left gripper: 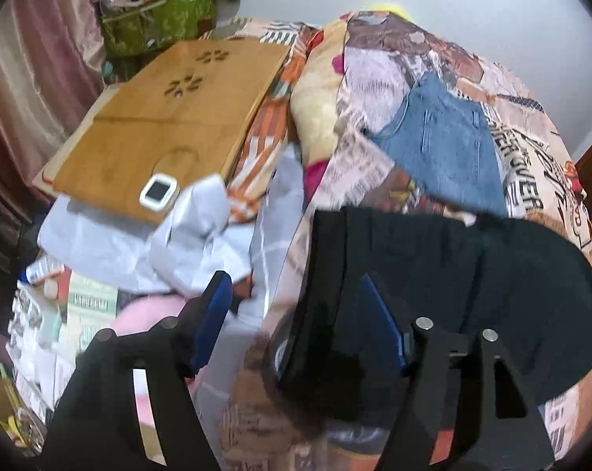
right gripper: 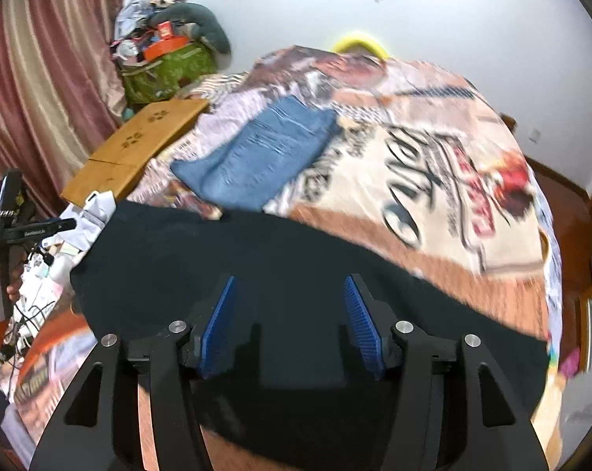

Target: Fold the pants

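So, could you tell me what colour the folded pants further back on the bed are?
Faded denim blue; the folded pants show best in the right wrist view.

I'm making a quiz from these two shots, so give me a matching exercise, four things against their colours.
Things:
1. pants
2. jeans
3. board
4. bag

Colours:
A. green
B. black
C. tan
D. blue

Pairs: 1-B, 2-D, 3-C, 4-A
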`<state>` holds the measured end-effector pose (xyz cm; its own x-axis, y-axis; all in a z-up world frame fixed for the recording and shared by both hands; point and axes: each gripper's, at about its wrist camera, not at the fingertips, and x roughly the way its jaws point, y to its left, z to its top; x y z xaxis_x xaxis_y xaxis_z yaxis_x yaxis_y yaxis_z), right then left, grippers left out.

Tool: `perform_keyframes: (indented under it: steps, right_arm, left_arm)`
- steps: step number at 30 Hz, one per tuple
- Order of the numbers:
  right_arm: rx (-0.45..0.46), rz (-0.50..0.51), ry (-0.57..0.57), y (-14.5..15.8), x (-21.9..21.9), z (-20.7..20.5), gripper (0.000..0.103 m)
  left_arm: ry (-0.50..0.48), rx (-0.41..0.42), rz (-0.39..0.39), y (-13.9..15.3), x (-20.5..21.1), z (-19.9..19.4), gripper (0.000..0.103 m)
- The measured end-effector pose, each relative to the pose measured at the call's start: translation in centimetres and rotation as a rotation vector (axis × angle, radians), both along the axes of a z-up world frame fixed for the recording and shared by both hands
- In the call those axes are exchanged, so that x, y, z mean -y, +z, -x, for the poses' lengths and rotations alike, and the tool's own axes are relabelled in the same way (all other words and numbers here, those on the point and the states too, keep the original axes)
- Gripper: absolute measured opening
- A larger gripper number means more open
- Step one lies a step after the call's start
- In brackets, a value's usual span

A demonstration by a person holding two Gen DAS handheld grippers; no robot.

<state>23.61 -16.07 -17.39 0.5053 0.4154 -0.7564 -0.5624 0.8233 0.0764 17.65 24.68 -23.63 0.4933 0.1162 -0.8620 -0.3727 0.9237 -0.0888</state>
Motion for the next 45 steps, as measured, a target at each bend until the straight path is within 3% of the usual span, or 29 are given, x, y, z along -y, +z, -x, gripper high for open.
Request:
perform_keyframes:
  steps: [4, 10, 18, 23, 28, 30, 32, 34, 38, 42, 45]
  right_arm:
    - [0.008, 0.016, 0.060, -0.6, -3.4, -2.0, 0.053]
    - [-0.047, 0.057, 0.150, -2.9, -8.5, -5.2, 0.053]
    - [-0.179, 0.134, 0.262, -7.7, -14.7, -9.9, 0.053]
    - [-0.263, 0.202, 0.310, -10.8, -17.0, -11.6, 0.053]
    - [-0.331, 0.232, 0.336, -12.7, -17.9, -12.3, 0.034]
    - [-0.336, 0.251, 0.333, -13.1, -18.1, -12.4, 0.017]
    - [-0.326, 0.260, 0.326, -13.6, -18.2, -12.3, 0.013]
    - [-0.306, 0.262, 0.325, -13.6, -18.3, -11.9, 0.011]
    - [-0.226, 0.288, 0.321, -13.3, -18.5, -10.5, 0.006]
    - [-0.167, 0.293, 0.298, -13.2, -18.7, -9.5, 0.005]
    - [-0.131, 0.285, 0.265, -12.4, -17.9, -9.4, 0.004]
  left_arm:
    - [-0.013, 0.011, 0.002, 0.2, 0.0, -2.6, 0.069]
    - [-0.058, -0.033, -0.017, -2.1, 0.7, -6.0, 0.069]
    - [-0.108, -0.096, 0.031, -5.7, 1.4, -8.6, 0.069]
    - [-0.140, -0.093, 0.055, -6.9, 1.9, -9.0, 0.076]
    - [-0.142, -0.085, 0.070, -8.2, 2.2, -8.8, 0.079]
    - [-0.127, -0.070, 0.089, -8.4, 1.9, -8.7, 0.079]
    - [-0.114, -0.058, 0.093, -8.4, 1.8, -8.5, 0.079]
    - [-0.089, -0.044, 0.064, -8.1, 1.8, -8.3, 0.079]
    - [-0.016, -0.027, -0.068, -7.4, 1.7, -8.2, 0.079]
    - [0.014, -0.040, -0.029, -7.8, 0.5, -8.4, 0.080]
    - [0.005, -0.046, -0.083, -7.8, 1.1, -8.5, 0.080]
